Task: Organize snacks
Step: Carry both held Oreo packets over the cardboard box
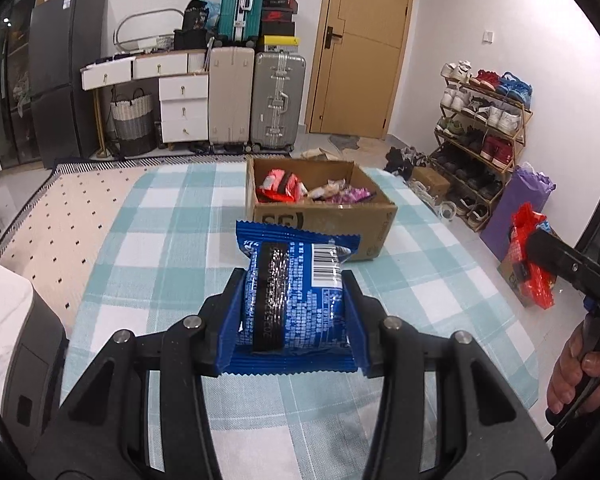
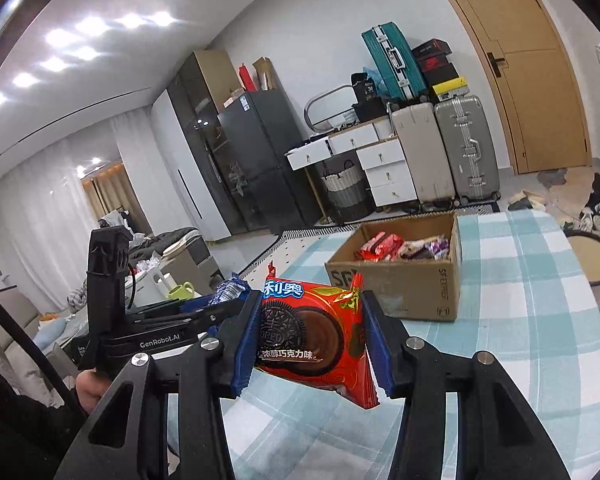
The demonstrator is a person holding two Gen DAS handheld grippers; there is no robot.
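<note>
My left gripper [image 1: 294, 286] is shut on a blue snack packet [image 1: 296, 292], held above the checked tablecloth [image 1: 172, 216], barcode side up. My right gripper [image 2: 310, 316] is shut on a red Oreo packet [image 2: 312, 332], lifted off the table. Ahead of both stands an open cardboard box [image 1: 320, 216] holding several red, beige and purple snack packets [image 1: 280, 186]. In the right wrist view the box [image 2: 404, 280] sits ahead to the right, and the left gripper [image 2: 236, 300] with its blue packet [image 2: 230, 290] is at the left. The right gripper with the red packet [image 1: 530, 256] shows at the left wrist view's right edge.
The table has a rounded edge; a patterned mat [image 1: 60, 220] covers its left side. Suitcases [image 1: 256, 108], white drawers [image 1: 180, 100], a dark fridge [image 1: 64, 72], a wooden door [image 1: 364, 48] and a shoe rack [image 1: 484, 128] stand beyond. A purple bag [image 1: 520, 208] stands on the floor at right.
</note>
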